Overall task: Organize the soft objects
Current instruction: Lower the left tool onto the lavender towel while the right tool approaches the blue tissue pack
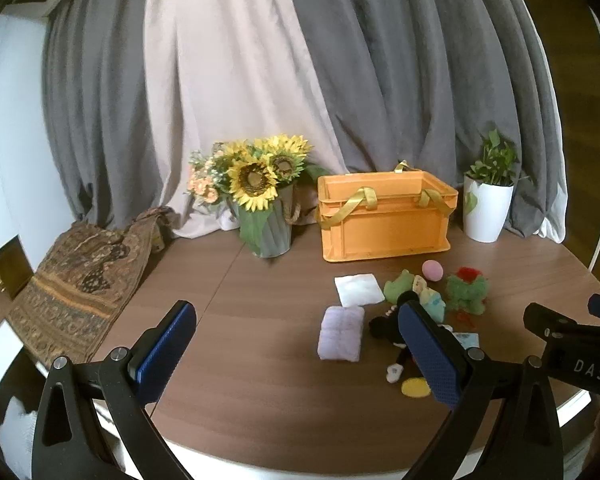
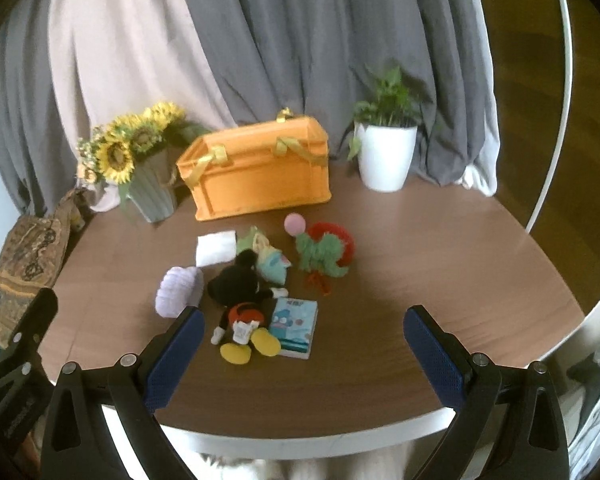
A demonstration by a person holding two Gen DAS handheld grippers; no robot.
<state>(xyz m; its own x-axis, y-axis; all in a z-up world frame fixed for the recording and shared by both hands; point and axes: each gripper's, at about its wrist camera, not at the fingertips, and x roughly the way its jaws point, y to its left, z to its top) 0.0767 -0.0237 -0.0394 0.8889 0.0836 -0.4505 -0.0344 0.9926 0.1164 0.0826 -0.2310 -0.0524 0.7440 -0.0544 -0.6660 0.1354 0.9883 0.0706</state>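
An orange crate (image 1: pixel 384 216) (image 2: pixel 260 172) with yellow handles stands at the back of the round table. In front of it lie soft things: a white cloth (image 1: pixel 358 289) (image 2: pixel 216 248), a folded lilac towel (image 1: pixel 340 333) (image 2: pixel 178 290), a black mouse plush (image 2: pixel 240 300) (image 1: pixel 384 326), a pale green plush (image 2: pixel 274 262) (image 1: pixel 398 286), a pink ball (image 1: pixel 433 269) (image 2: pixel 295 223), a green and red plush (image 1: pixel 466 290) (image 2: pixel 324 250) and a blue packet (image 2: pixel 294 326). My left gripper (image 1: pixel 296 350) is open and empty, near the front edge. My right gripper (image 2: pixel 300 354) is open and empty, just short of the mouse plush.
A sunflower vase (image 1: pixel 266 200) (image 2: pixel 148 168) stands left of the crate. A white potted plant (image 1: pixel 488 200) (image 2: pixel 386 148) stands to its right. A patterned brown bag (image 1: pixel 80 284) (image 2: pixel 28 248) lies at the table's left edge. Curtains hang behind.
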